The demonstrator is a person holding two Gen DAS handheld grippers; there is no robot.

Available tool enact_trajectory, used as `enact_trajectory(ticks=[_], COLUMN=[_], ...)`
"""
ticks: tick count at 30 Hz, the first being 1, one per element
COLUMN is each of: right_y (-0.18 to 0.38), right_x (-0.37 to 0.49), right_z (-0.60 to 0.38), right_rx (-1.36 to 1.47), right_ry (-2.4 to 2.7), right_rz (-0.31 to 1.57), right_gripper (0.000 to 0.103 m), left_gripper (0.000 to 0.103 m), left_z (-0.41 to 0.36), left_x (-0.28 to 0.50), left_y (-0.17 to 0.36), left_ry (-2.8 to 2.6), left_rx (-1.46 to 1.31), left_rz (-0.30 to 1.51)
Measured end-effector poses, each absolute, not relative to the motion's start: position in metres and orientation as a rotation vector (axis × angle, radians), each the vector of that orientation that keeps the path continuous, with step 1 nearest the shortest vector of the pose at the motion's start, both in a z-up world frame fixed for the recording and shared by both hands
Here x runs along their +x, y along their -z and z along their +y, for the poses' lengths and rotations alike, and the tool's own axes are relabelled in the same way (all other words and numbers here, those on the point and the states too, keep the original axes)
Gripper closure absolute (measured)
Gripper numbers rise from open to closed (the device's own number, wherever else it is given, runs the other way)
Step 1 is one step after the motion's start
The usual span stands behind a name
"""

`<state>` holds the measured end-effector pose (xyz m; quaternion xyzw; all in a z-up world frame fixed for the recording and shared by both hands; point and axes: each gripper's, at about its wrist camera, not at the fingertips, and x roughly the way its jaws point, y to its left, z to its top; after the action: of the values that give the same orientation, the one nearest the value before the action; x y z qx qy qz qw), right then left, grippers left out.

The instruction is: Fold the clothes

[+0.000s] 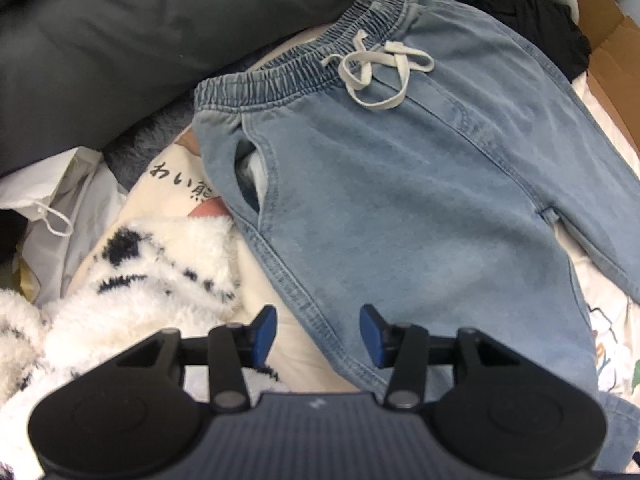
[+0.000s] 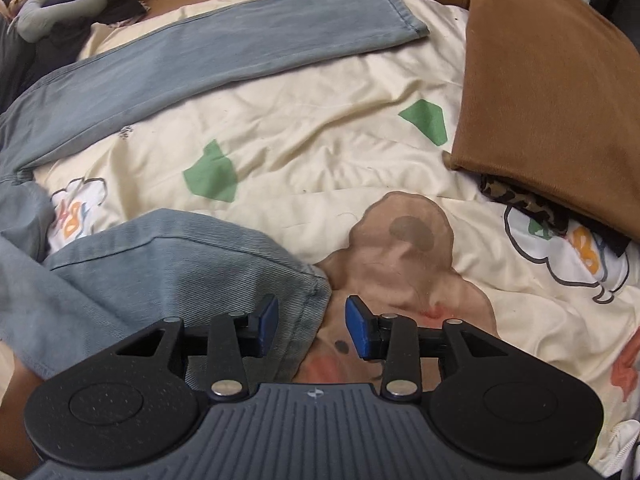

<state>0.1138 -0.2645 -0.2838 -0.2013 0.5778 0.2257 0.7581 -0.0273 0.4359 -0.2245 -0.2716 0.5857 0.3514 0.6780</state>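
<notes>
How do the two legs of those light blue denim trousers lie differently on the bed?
In the right wrist view, the far trouser leg lies stretched out straight and flat, its hem towards the brown pillow. The near trouser leg is bunched and creased, its hem corner between the open right tongs. Both are the same faded denim on the cream printed bedsheet.

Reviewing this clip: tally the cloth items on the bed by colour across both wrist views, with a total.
Light blue: 1, denim drawstring trousers
Brown: 1, brown fabric cushion
White with black marks: 1, fluffy fleece garment
Dark grey: 1, dark grey bedding
Black: 1, crumpled black garment
Total: 5
</notes>
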Motion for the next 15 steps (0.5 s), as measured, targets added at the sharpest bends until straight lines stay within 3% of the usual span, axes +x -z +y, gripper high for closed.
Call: enact_trajectory(ticks=[15], right_y=[0.329], right_x=[0.124], right_z=[-0.262], right_rx=[-0.339], right_ry=[-0.525], right_rz=[1.276], right_gripper=[0.051], left_gripper=[0.054], left_z=[0.422], left_x=[-0.032], left_y=[0.222], left_ry=[-0.791], left_rx=[-0.533], left_rz=[1.389])
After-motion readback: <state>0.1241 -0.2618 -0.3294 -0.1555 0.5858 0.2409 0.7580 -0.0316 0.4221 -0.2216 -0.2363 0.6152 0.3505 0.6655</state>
